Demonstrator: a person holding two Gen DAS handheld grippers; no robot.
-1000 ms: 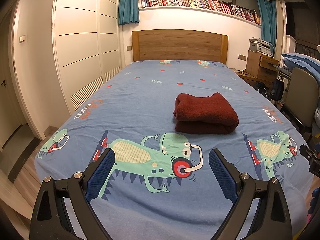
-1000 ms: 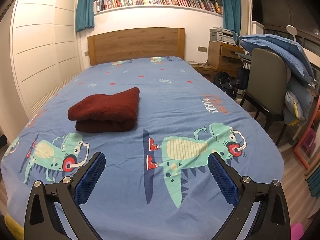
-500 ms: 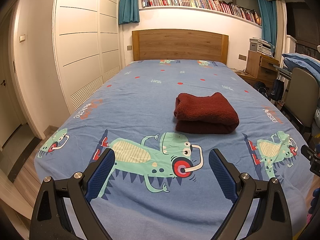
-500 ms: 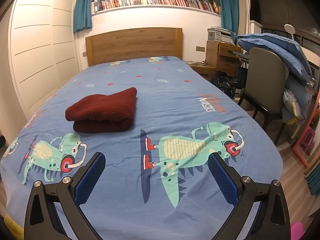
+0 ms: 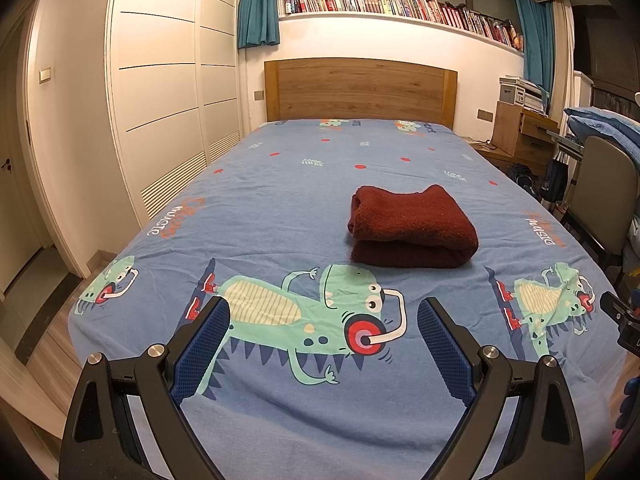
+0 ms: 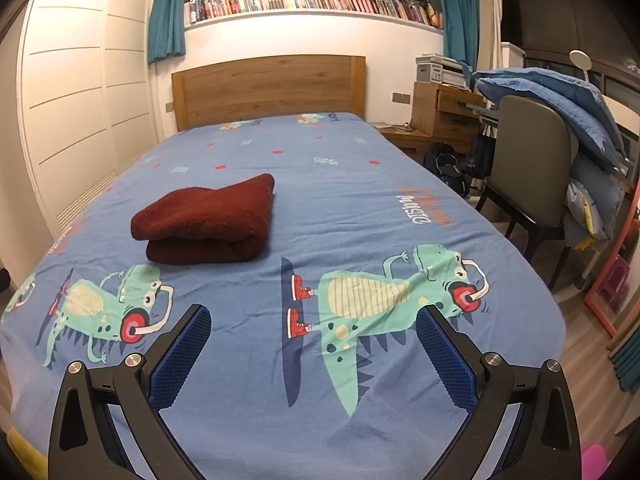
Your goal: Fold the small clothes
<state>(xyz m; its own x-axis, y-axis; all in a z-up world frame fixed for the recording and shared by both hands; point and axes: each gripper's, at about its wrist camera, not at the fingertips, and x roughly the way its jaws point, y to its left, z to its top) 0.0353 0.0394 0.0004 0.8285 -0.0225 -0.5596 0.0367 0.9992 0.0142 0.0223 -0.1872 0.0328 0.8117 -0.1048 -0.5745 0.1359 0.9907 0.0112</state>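
- Lying folded on the bed (image 5: 280,208) is a dark red garment (image 5: 412,226), doubled over into a thick, compact bundle with its rounded fold facing the foot end.
- In the right wrist view the same dark red garment (image 6: 208,220) sits left of centre, just beyond the printed dinosaur (image 6: 104,312) with red headphones.
- Both views show it resting on the blue bedsheet (image 6: 340,200), roughly midway up the mattress and well apart from both claws.
- The left claw (image 5: 323,344) is released: its two blue-padded fingers (image 5: 200,352) stand wide apart with nothing between them, hovering above the foot end of the bed over a dinosaur print (image 5: 304,316).
- The right claw (image 6: 313,354) is likewise spread wide and empty, its blue pads (image 6: 446,364) framing another dinosaur print (image 6: 384,296) near the right side of the bed.
- Neither claw touches the garment or the sheet, as far as can be seen.
- A wooden headboard (image 5: 360,88) closes the far end of the bed, under a long shelf of books (image 5: 384,2) flanked by teal curtains (image 5: 258,4).
- White wardrobe doors (image 5: 160,92) line the left wall.
- A grey chair (image 6: 528,168) stands right of the bed, with a blue quilt (image 6: 560,100) piled behind it.
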